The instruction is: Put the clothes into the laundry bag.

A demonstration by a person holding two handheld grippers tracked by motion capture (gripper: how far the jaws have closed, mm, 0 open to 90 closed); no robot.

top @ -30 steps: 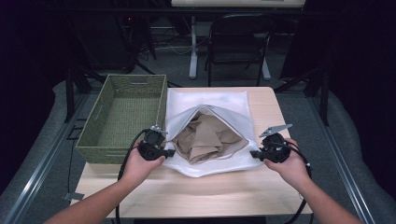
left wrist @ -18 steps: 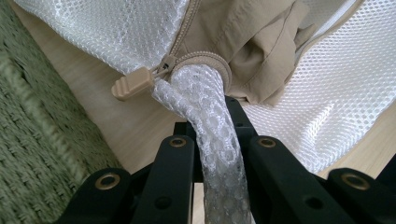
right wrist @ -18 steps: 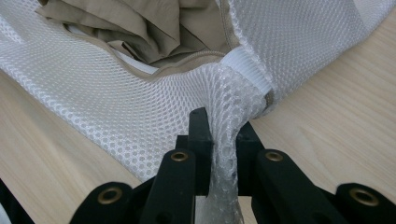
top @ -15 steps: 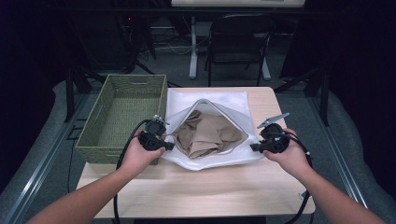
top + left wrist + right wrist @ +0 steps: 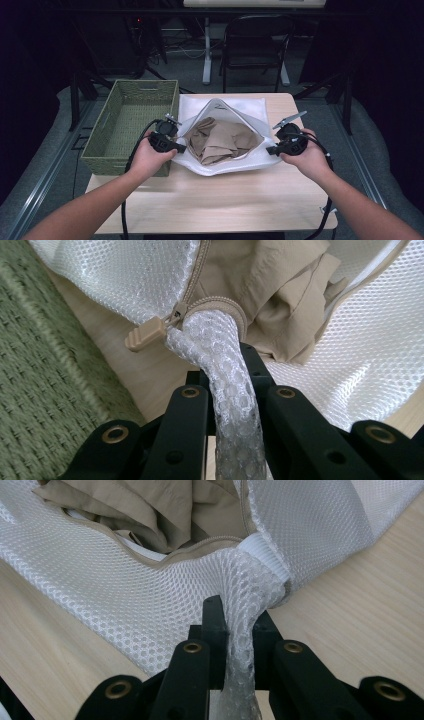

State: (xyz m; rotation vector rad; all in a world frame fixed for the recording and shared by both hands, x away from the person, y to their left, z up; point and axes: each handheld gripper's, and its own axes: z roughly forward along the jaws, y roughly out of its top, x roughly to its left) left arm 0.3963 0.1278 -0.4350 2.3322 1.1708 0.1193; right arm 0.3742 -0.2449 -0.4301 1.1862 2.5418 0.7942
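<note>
While the tan clothes [image 5: 220, 142] sit inside, left gripper [image 5: 176, 147] and right gripper [image 5: 270, 149] each pinch the white mesh bag [image 5: 227, 165] at its left and right ends.

At the bottom centre of the frame, the right gripper [image 5: 235, 630] has its two black jaws pinched on a bunched fold of the white mesh bag [image 5: 125, 605], beside a ribbed white band at the bag's corner. The bag spreads from the left edge to the upper right. Through its beige-edged zipper opening [image 5: 210, 545], crumpled tan cloth [image 5: 150, 505] shows at the top. The pale wooden table [image 5: 360, 615] lies beneath, bare at right and lower left.
</note>
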